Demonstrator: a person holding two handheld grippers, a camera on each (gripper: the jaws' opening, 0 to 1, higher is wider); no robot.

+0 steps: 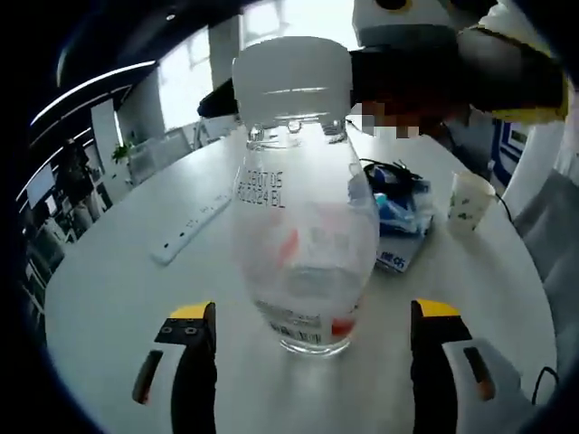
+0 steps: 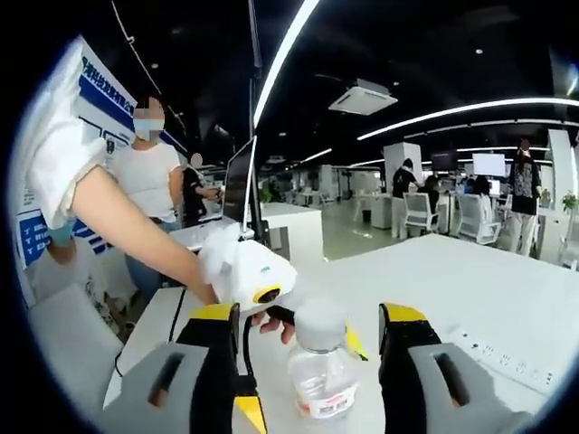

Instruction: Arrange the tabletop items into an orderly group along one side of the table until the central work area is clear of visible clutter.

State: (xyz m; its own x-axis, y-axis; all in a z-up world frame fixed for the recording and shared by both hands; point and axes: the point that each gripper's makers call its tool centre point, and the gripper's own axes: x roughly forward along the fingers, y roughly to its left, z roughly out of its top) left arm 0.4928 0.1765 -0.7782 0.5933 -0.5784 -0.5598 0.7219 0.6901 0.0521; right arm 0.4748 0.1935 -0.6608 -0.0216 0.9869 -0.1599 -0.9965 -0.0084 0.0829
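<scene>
A clear plastic bottle (image 1: 303, 226) with a white cap stands upright on the white table (image 1: 118, 298). My left gripper (image 1: 312, 362) is open, one jaw on each side of the bottle's base with a gap on both sides. From the opposite side my right gripper (image 2: 309, 362) is open too, and the same bottle (image 2: 318, 375) stands between its jaws without touching them. The left gripper's white body (image 2: 258, 271) shows behind the bottle, held by a person's hand. The right gripper's white body (image 1: 403, 23) shows above the cap.
A white power strip (image 1: 190, 231) lies left of the bottle; the strip (image 2: 507, 357) also shows at right. A blue packet (image 1: 403, 217) with a black cable and a paper cup (image 1: 470, 199) sit to the right. People stand in the office behind.
</scene>
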